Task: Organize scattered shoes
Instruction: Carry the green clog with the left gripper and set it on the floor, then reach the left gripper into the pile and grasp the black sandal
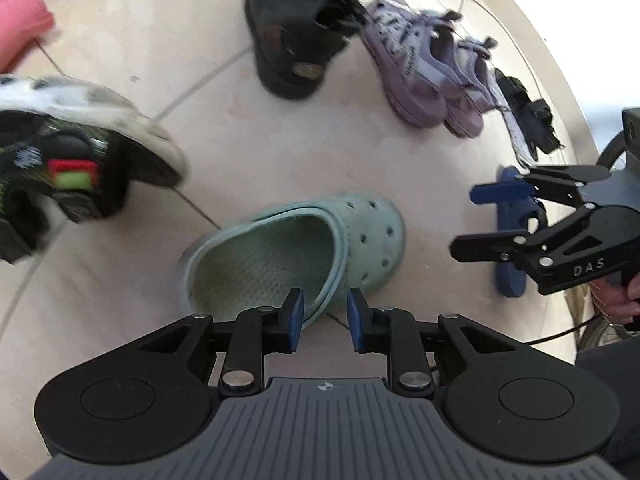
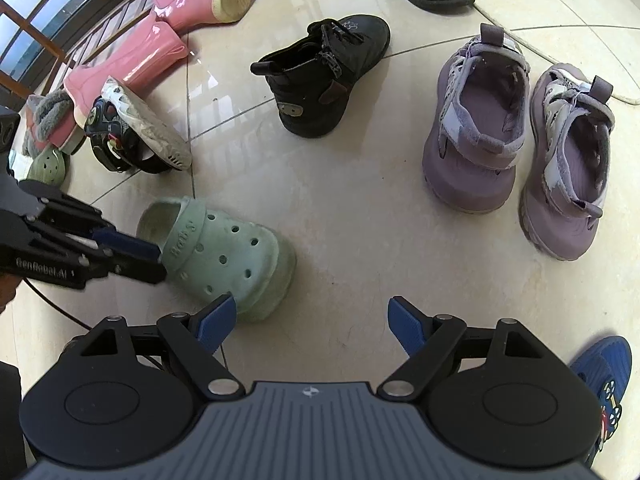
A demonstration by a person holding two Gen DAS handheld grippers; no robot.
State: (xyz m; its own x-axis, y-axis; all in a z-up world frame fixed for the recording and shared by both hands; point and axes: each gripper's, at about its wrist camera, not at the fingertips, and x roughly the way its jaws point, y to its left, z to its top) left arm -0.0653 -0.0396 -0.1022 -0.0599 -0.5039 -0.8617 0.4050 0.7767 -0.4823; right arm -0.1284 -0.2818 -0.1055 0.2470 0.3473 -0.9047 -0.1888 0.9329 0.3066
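Underfoot, glossy beige tiles; left gripper loose astride green clog, right gripper open.

Pale mint-green perforated foam clog: upright on the tiled floor, heel strap up.
Second green clog: far left, partly hidden.
Pair of lilac strapped sandals: upright, side by side.
Black zip-up ankle boot: upright.
Pink glossy rubber boots: lying on their sides.
Black-and-white sports sandal: tipped on its side.
Blue slide sandal: sole down.
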